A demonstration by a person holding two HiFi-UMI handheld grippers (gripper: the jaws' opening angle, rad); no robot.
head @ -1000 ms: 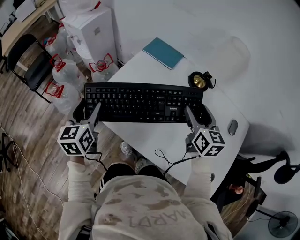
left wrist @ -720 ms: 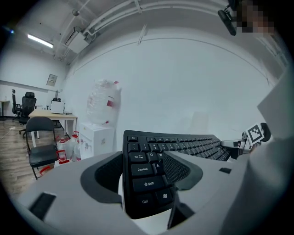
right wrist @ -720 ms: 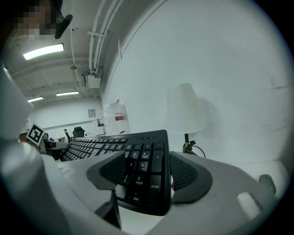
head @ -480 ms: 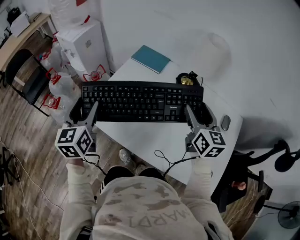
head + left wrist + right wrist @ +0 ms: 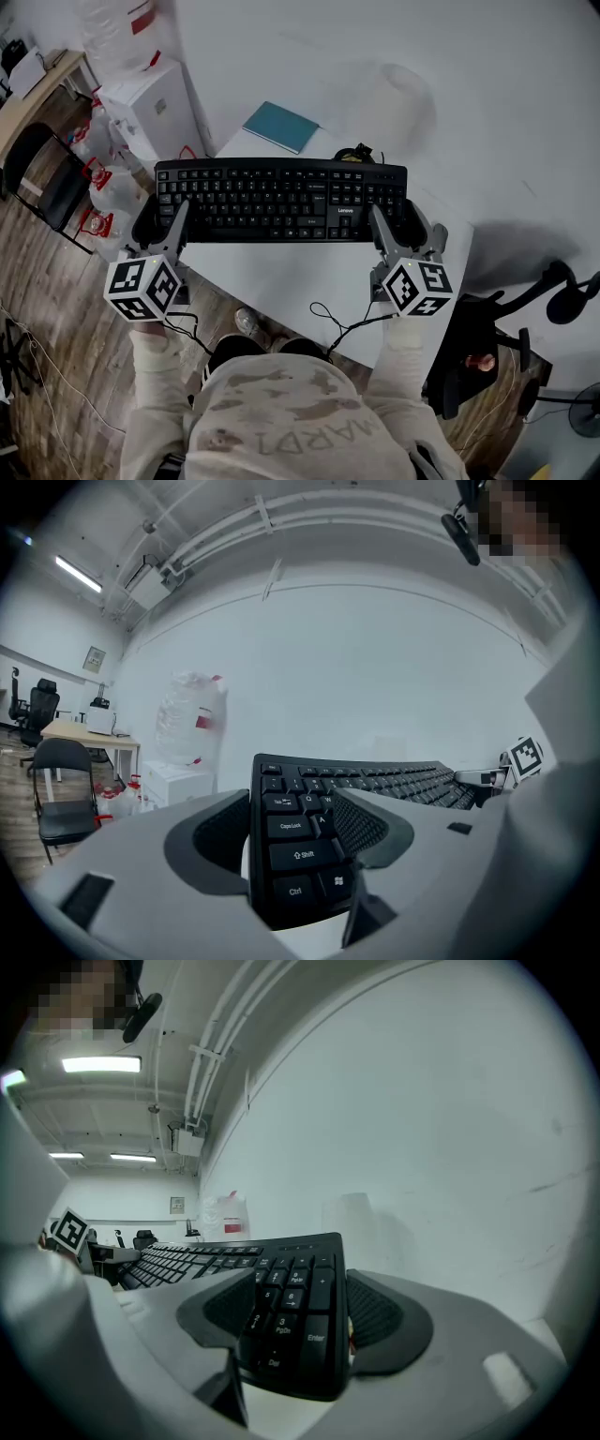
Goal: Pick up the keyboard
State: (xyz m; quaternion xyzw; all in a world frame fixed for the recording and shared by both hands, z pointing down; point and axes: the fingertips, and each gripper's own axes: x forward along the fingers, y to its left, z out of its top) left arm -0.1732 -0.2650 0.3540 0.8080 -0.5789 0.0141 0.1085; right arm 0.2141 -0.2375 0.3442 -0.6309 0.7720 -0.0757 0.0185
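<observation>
The black keyboard (image 5: 281, 199) hangs level above the white table (image 5: 300, 281), gripped at both short ends. My left gripper (image 5: 159, 217) is shut on its left end; in the left gripper view the Shift and Ctrl end of the keyboard (image 5: 298, 850) fills the space between the pads of the left gripper (image 5: 302, 829). My right gripper (image 5: 405, 223) is shut on the number-pad end; in the right gripper view the keyboard (image 5: 292, 1327) sits between the dark pads of the right gripper (image 5: 302, 1321).
A teal notebook (image 5: 281, 127) lies at the table's far corner, and a small black-and-gold object (image 5: 356, 153) peeks out behind the keyboard. A thin cable (image 5: 342, 319) runs over the near table edge. White box (image 5: 150, 108), water bottles (image 5: 98, 202) and a black chair (image 5: 42, 183) stand left.
Both grippers have risen together with the keyboard held between them. It now sits higher in the head view and hides more of the table and the gold object.
</observation>
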